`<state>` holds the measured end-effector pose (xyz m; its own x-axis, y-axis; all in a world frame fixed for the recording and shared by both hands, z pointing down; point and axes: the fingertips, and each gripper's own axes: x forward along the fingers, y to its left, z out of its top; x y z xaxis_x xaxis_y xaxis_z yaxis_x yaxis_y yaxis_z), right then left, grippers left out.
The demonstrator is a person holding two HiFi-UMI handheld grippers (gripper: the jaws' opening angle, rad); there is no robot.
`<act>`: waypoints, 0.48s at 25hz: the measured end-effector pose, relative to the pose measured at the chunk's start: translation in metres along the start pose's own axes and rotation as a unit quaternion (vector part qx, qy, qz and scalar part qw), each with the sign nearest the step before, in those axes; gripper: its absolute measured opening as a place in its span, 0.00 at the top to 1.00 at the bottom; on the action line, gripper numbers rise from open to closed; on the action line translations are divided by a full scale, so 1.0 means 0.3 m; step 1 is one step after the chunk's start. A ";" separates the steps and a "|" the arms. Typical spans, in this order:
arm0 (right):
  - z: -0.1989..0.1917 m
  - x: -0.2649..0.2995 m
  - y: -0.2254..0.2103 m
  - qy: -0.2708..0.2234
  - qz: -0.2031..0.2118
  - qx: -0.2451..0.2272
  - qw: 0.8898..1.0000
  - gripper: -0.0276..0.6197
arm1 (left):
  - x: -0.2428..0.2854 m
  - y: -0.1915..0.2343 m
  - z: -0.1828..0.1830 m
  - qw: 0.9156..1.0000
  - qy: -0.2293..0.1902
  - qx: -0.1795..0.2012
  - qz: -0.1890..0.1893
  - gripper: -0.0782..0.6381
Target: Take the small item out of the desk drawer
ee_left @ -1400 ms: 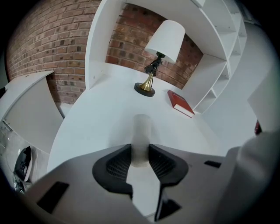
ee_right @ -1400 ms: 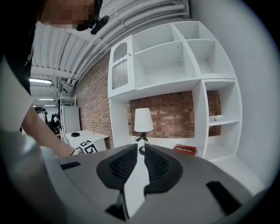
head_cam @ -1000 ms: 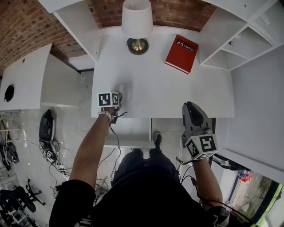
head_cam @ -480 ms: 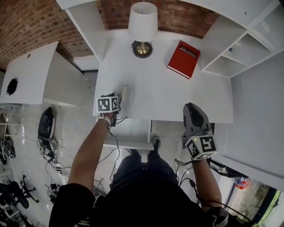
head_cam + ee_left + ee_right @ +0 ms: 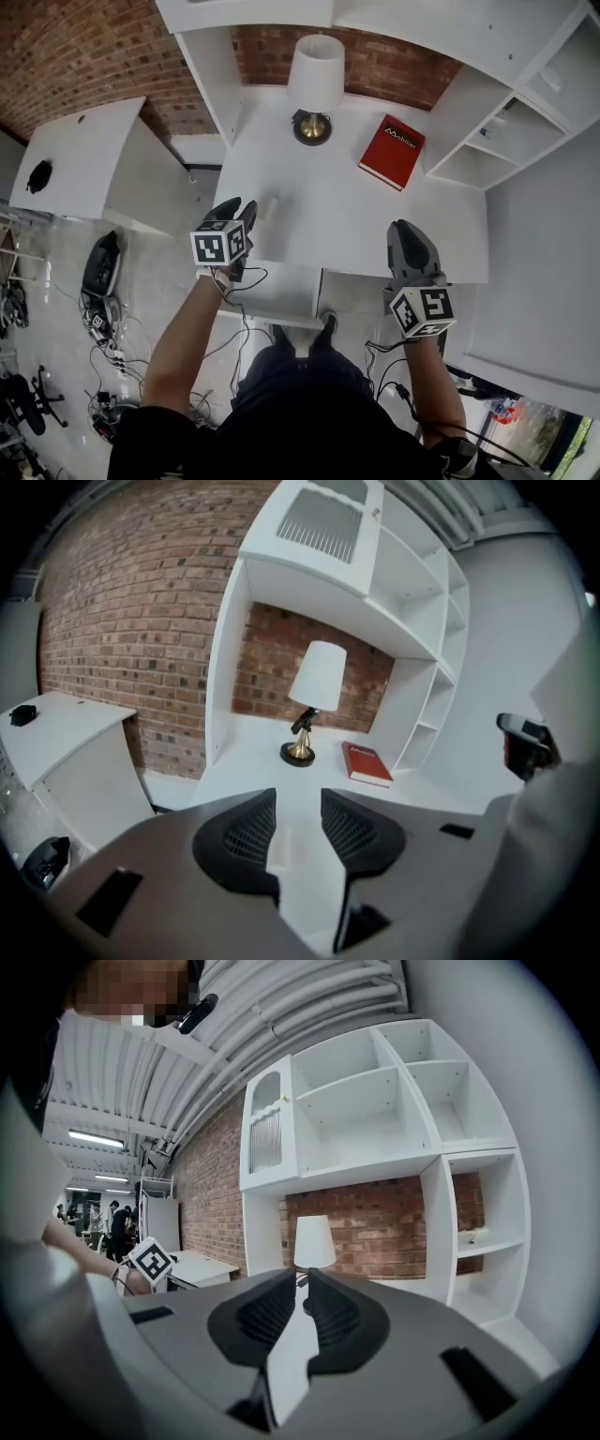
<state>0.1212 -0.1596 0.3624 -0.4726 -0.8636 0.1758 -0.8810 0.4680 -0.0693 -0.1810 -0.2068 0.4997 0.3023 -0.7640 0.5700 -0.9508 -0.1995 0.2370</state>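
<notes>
A small white item (image 5: 269,206) lies on the white desk (image 5: 375,220) near its front left corner. In the left gripper view the item (image 5: 280,847) shows on the desktop through the gap between the jaws. My left gripper (image 5: 237,208) hangs above and just left of it; its jaws have just been opening, nothing is gripped between them, and it (image 5: 298,799) is open. The drawer (image 5: 277,286) stands pulled out under the desk front. My right gripper (image 5: 409,228) hovers at the desk's front right edge; its jaws (image 5: 302,1279) are a thin slit apart and empty.
A lamp (image 5: 315,70) and a red book (image 5: 391,151) stand at the back of the desk. White shelf units (image 5: 511,117) flank it on the right, a white side table (image 5: 84,159) on the left. Cables and gear lie on the floor (image 5: 98,281).
My left gripper has let go of the white item and risen away from the desktop, leaving it lying there. The right gripper has lifted slightly.
</notes>
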 end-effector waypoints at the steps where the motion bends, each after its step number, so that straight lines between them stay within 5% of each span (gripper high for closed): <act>1: 0.008 0.000 0.003 -0.002 0.001 -0.001 1.000 0.90 | -0.032 -0.016 0.029 1.000 -0.015 0.003 -0.002 0.69; 12: 0.155 0.004 -0.015 -0.041 -0.012 -0.011 0.999 0.95 | -0.396 -0.166 0.311 0.984 -0.171 0.048 0.004 0.70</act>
<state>0.1237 -0.1716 0.3174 -0.4522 -0.8867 0.0964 -0.8919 0.4500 -0.0445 -0.1758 -0.1635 0.3468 0.2696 -0.9243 0.2702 -0.9602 -0.2368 0.1480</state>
